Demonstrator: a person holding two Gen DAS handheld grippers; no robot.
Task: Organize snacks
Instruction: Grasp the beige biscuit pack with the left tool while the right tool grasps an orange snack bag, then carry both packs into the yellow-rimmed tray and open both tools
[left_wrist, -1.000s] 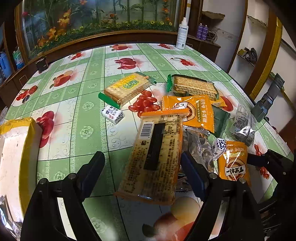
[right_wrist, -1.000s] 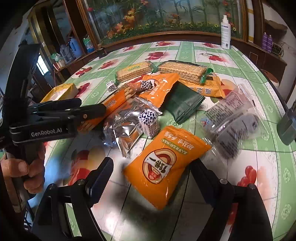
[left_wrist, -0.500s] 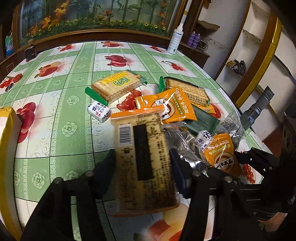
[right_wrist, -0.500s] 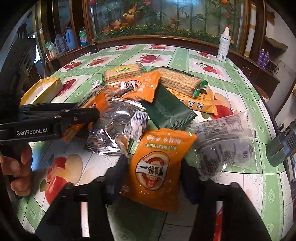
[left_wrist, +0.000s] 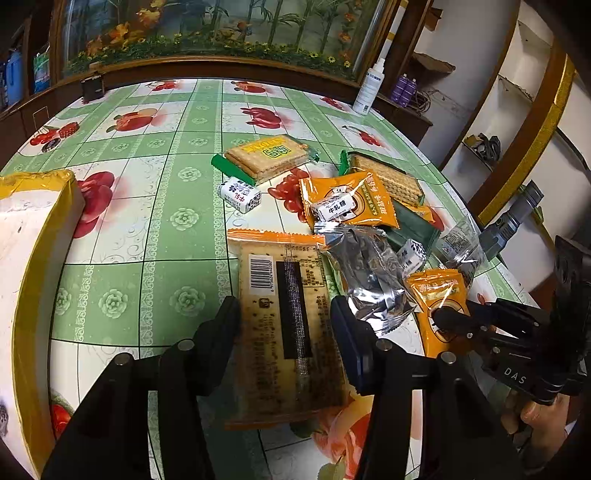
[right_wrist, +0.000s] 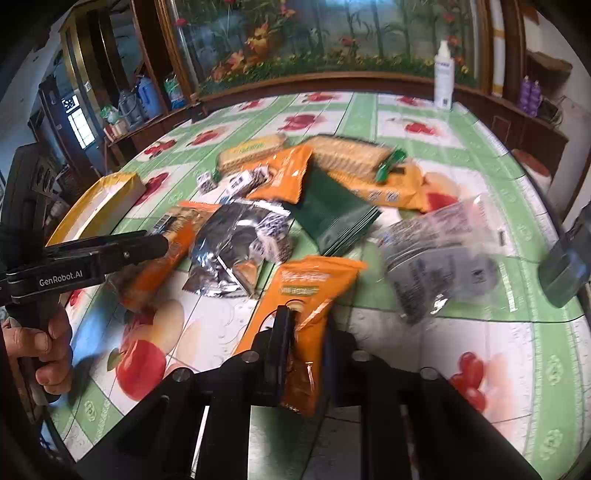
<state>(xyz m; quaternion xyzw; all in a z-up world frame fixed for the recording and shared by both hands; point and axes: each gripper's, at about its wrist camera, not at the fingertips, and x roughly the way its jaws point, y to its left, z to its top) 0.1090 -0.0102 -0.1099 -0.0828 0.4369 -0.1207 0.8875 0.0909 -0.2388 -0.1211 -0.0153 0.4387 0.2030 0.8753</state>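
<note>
Fingers (left_wrist: 231, 325) of the left gripper (left_wrist: 286, 326) are closing w/ both pads on the sides of the long cracker pack (left_wrist: 284, 325), lying barcode-up on the worktop (left_wrist: 147, 206). Right gripper (right_wrist: 304, 332) is closing too, pinching the small orange snack bag (right_wrist: 306, 291) at its near end so it crumples. Prob. each grabs one item from the snack pile to sort, maybe into the yellow-rimmed box (left_wrist: 40, 229) at left.

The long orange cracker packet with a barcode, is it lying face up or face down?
Face down: the long orange cracker packet shows its barcode and printed back panel upward, between the closing left gripper jaws.
</note>
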